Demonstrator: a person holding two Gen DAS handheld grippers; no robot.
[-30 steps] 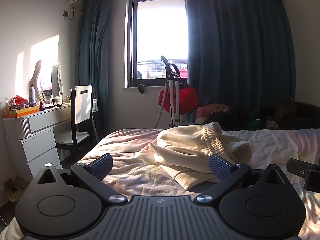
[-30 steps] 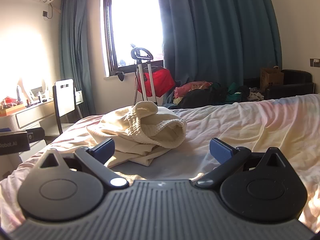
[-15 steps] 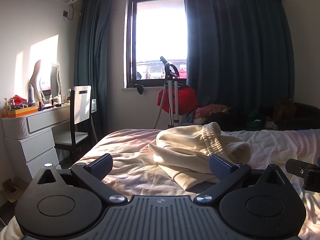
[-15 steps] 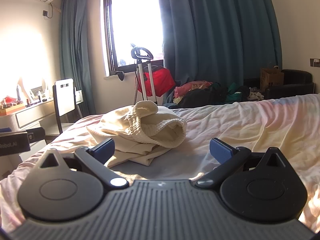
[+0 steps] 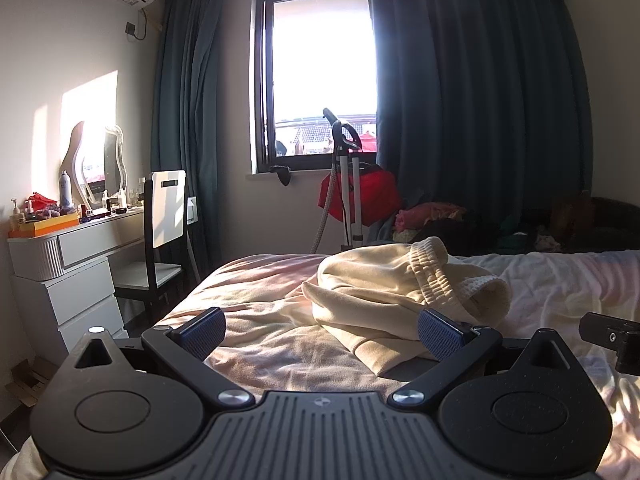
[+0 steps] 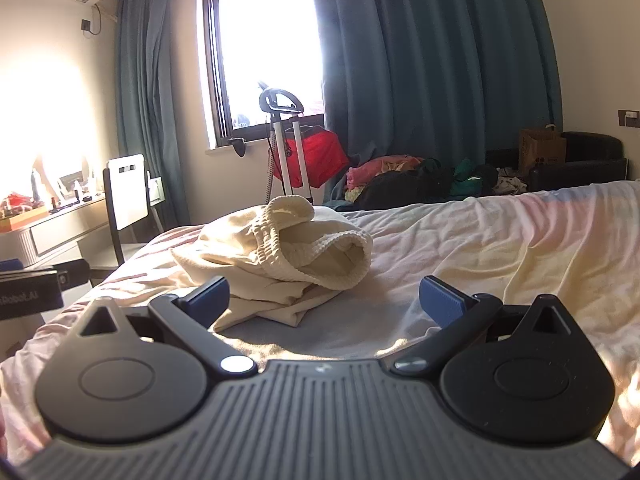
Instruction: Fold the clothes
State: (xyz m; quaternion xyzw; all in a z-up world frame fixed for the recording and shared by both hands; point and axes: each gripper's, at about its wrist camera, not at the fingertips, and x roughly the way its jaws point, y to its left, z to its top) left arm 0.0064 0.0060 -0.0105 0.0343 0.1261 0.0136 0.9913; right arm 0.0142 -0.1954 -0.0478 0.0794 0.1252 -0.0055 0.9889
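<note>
A cream garment [image 5: 396, 292] with a ribbed elastic waistband lies bunched in a heap on the bed [image 5: 260, 280]. It also shows in the right wrist view [image 6: 280, 256]. My left gripper [image 5: 322, 328] is open and empty, low over the sheet, just short of the heap, its right pad by the garment's near edge. My right gripper [image 6: 326, 300] is open and empty, also just short of the heap. Part of the right gripper's body shows at the right edge of the left wrist view [image 5: 612, 340].
A white dresser [image 5: 68, 276] with a mirror and bottles and a chair [image 5: 164, 240] stand left of the bed. A garment steamer [image 5: 348, 184] with a red item stands under the window. A pile of clothes [image 6: 420, 184] and a dark sofa [image 6: 576, 164] lie beyond the bed.
Almost nothing differs. The left wrist view has shifted very slightly; both grippers stay open and the garment has not moved.
</note>
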